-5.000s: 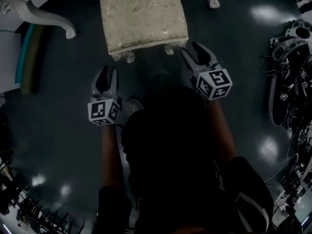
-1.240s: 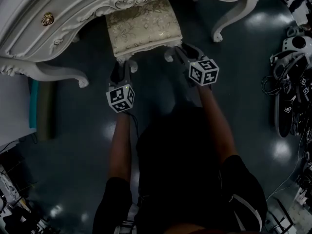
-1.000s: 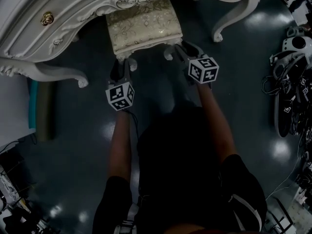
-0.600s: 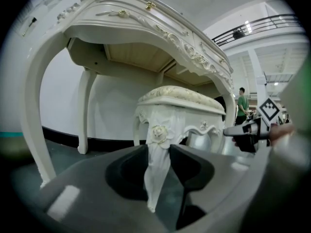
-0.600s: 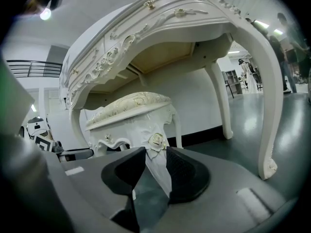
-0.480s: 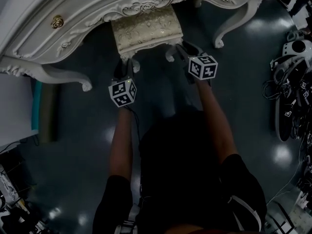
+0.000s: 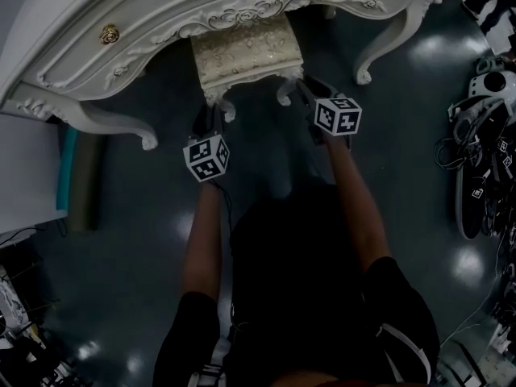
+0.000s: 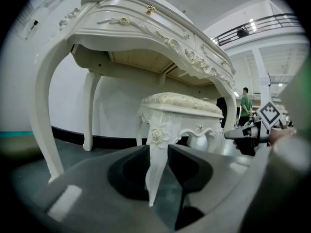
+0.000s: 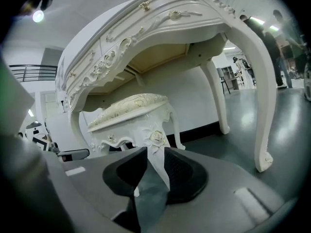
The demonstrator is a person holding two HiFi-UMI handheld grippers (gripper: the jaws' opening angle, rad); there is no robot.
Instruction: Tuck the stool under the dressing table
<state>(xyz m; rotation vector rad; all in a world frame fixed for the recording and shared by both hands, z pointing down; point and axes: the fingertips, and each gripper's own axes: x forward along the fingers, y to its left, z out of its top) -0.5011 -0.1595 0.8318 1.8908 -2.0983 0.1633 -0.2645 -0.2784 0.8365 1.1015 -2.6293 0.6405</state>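
Stool (image 7: 246, 51) on the dark floor (image 7: 121, 297), upright, with its far end under the carved front rail of the white table (image 7: 121, 39) and its seat lying in the gap between the table's two front legs. The padded seat's near end and both near legs project toward me. My left tool (image 7: 205, 115) reaches forward and slightly down to the near left leg (image 7: 222, 107). In the left gripper view, this tool (image 8: 158, 152) has that leg (image 8: 154, 171) upright between its dark pads (image 8: 129, 171). The jaws have just been closing and now pinch the leg just below its carved rose. My right tool (image 7: 302, 89) meets the near right leg (image 7: 284, 95) in the same way. In the right gripper view, this tool (image 9: 155, 157) has its jaws just drawn closer and pinching that leg (image 9: 158, 166) under the rose. Both gripper views show the seat (image 9: 131, 108) beneath the table's underside (image 8: 141, 57), lower than the front rail. I hold the two tools side by side with the stool's near edge between them. Cabled gear (image 7: 484, 135) lies on the floor well to the right.
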